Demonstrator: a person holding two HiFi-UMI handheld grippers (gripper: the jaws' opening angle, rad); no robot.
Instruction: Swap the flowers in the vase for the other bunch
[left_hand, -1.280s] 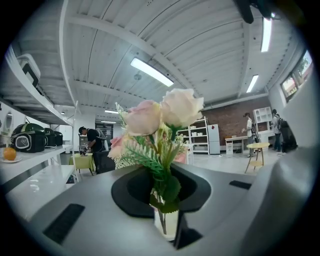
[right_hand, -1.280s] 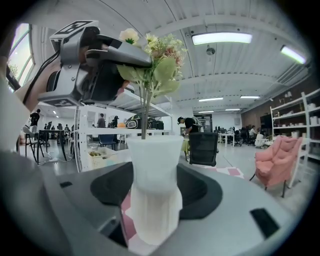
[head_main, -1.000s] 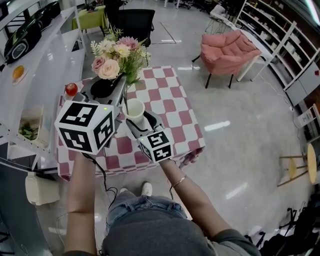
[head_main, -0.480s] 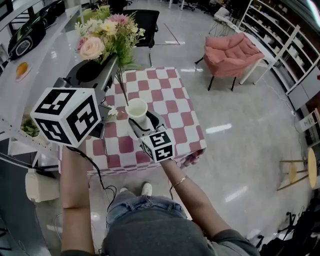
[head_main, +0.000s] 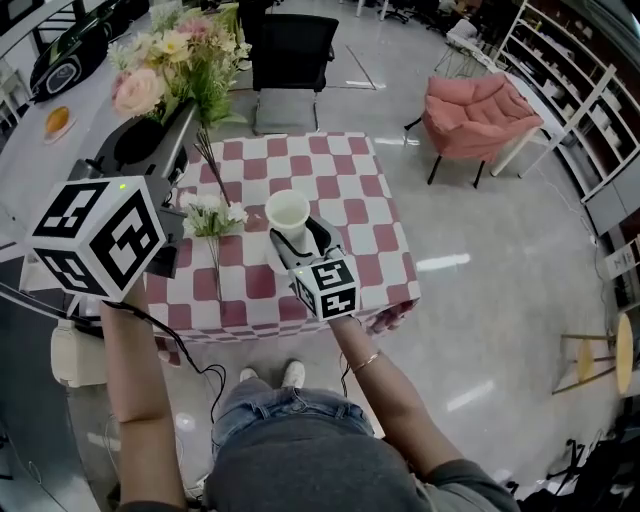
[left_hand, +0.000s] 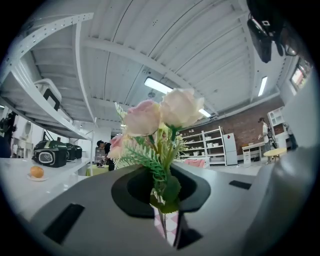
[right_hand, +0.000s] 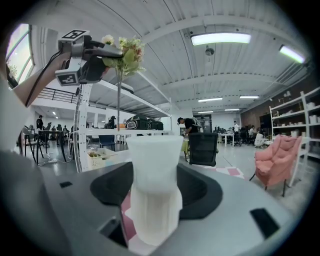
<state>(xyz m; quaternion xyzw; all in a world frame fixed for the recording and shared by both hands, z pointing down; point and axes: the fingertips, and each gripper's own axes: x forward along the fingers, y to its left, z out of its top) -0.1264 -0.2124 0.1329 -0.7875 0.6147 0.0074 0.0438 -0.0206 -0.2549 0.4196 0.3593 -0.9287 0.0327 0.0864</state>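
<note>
Your right gripper (head_main: 291, 238) has its fingers clamped round the white vase (head_main: 288, 210), presumably to steady it on the checked surface (head_main: 345, 190); the replacement bunch (head_main: 213, 216) lies just beside it, while your left gripper (head_main: 190, 125), fingers pinching the stems, holds the old bouquet (head_main: 175, 60) high, clear of the rim.

The vase (head_main: 288, 212) stands on the table (head_main: 345, 170) between my right gripper's (head_main: 296, 236) jaws, the spare bunch (head_main: 212, 216) lies at its nine o'clock, and my left gripper (head_main: 188, 128) holds the bouquet (head_main: 172, 58) at its ten o'clock.
</note>
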